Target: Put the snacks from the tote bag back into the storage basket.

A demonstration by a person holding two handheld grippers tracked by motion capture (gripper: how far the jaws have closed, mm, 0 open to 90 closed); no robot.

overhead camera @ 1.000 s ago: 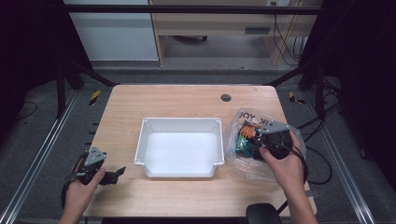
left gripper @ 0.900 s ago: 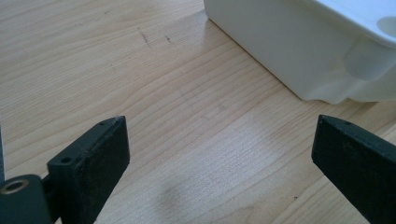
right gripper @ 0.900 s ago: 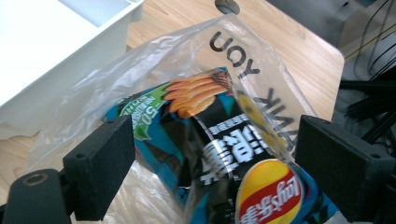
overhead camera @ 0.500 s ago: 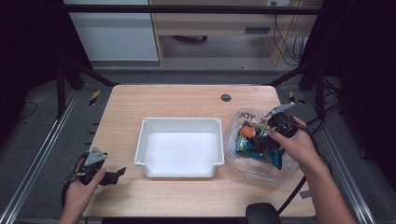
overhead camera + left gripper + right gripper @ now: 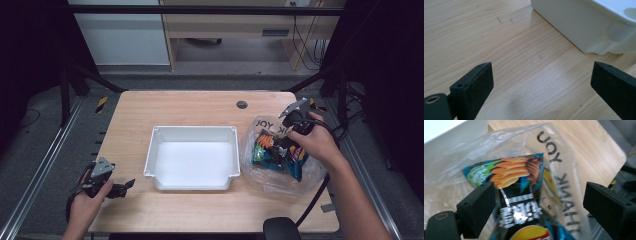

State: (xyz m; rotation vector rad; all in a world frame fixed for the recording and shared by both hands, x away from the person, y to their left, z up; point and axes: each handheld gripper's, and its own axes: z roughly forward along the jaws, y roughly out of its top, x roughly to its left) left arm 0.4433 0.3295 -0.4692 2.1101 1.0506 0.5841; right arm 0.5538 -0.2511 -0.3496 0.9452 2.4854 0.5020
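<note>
"THANK YOU" on the clear plastic bag

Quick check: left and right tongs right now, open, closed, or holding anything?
Left tongs: open, nothing between them, over bare table beside the white tray.
Right tongs: open, over the snack packets in the clear plastic bag, not gripping.

1 high overhead view, 2 close tool views, white bin shared.

White bin mid-bench. Right gripper over clear bag of chip packets, right of bin. Left gripper rests near bench's front-left corner.
</note>
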